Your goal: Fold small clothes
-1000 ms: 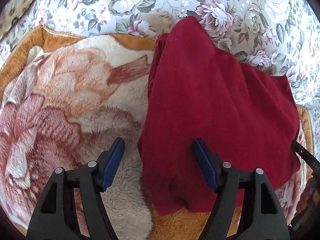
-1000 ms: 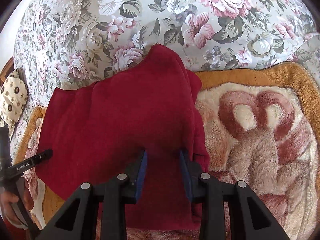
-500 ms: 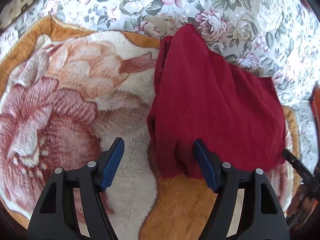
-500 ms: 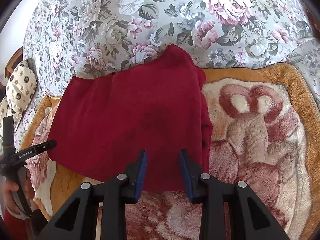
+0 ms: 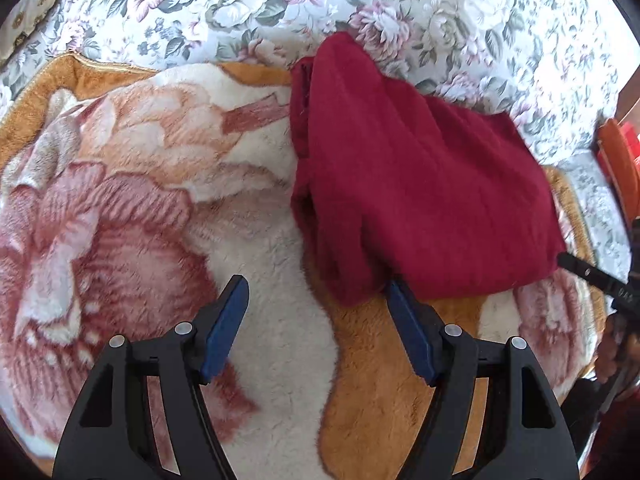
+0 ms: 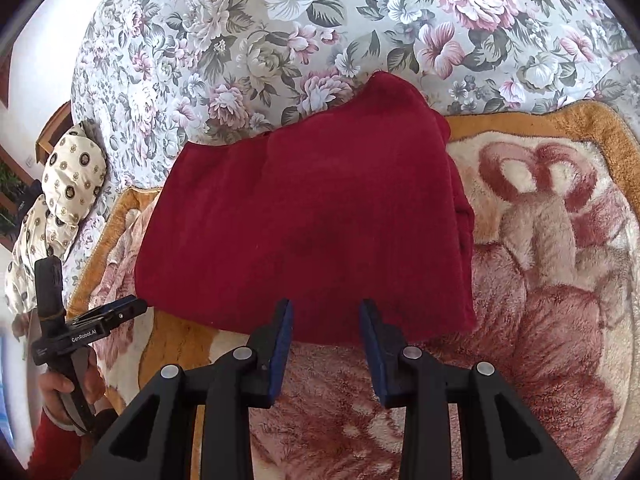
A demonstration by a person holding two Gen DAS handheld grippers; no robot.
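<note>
The dark red garment (image 6: 308,224) lies folded on the plush blanket (image 6: 560,240), both grippers' fingers apart, holding nothing.

White lettering "GenRobot.AI" on black body of left hand-held gripper (image 6: 106,314), seen in right wrist view. Lettering on other gripper's body in left wrist view too blurred to read.

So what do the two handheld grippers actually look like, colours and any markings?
Both are black plastic tools with a forked frame and silver rivets at the joints. The left gripper and right gripper each carry flat blue pads on the inside of the jaws. Seen from the side in the right wrist view, the left one shows white lettering on its body. A red sleeve shows below it.
</note>
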